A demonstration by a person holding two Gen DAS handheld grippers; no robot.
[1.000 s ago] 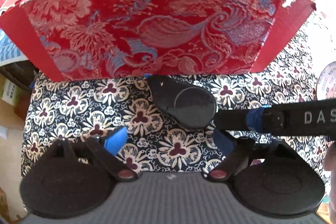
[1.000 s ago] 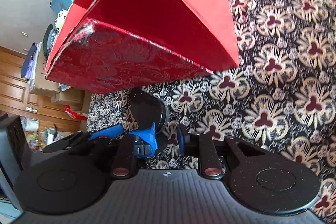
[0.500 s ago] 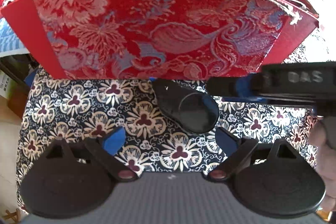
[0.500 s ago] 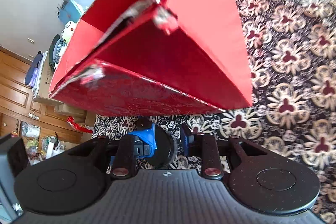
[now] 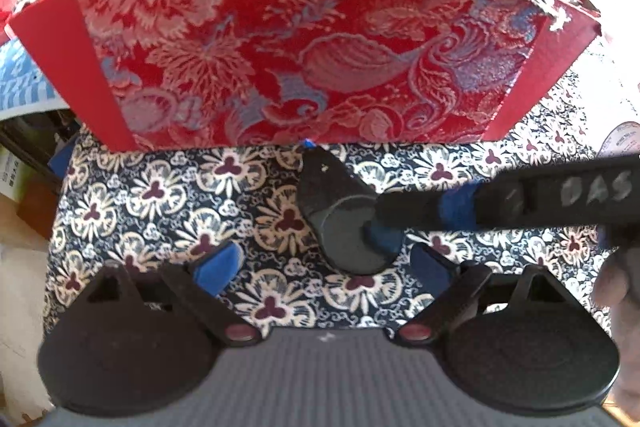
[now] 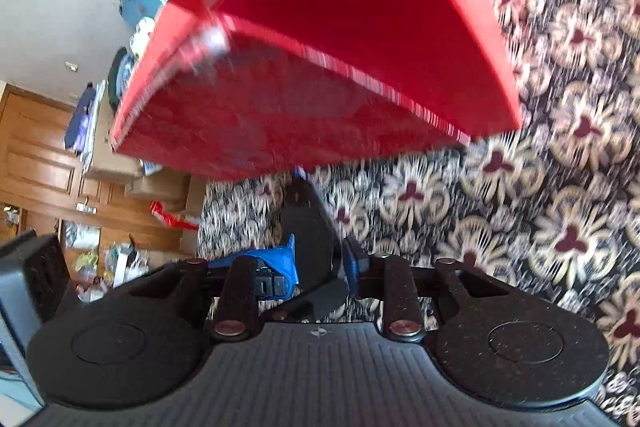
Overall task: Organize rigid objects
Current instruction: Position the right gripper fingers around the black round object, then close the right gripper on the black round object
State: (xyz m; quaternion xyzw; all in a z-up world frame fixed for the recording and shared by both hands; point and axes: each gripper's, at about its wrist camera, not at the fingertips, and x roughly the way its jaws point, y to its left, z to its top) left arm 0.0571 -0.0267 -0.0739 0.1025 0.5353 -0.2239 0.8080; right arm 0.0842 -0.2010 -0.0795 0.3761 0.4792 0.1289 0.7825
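Now right tongs (image 6: 320, 263) back gripping black part (image 5: 340, 215), left tongs (image 5: 326, 267) spread.

My left gripper (image 5: 322, 265) was black, with two round flat discs, dark red screws and blue pads on its fingers (image 5: 218, 265). My right gripper (image 6: 320, 259) looked the same, with blue tape near the tip and pale letters "DAS" on its side. A ribbed grey pad sat between the discs.
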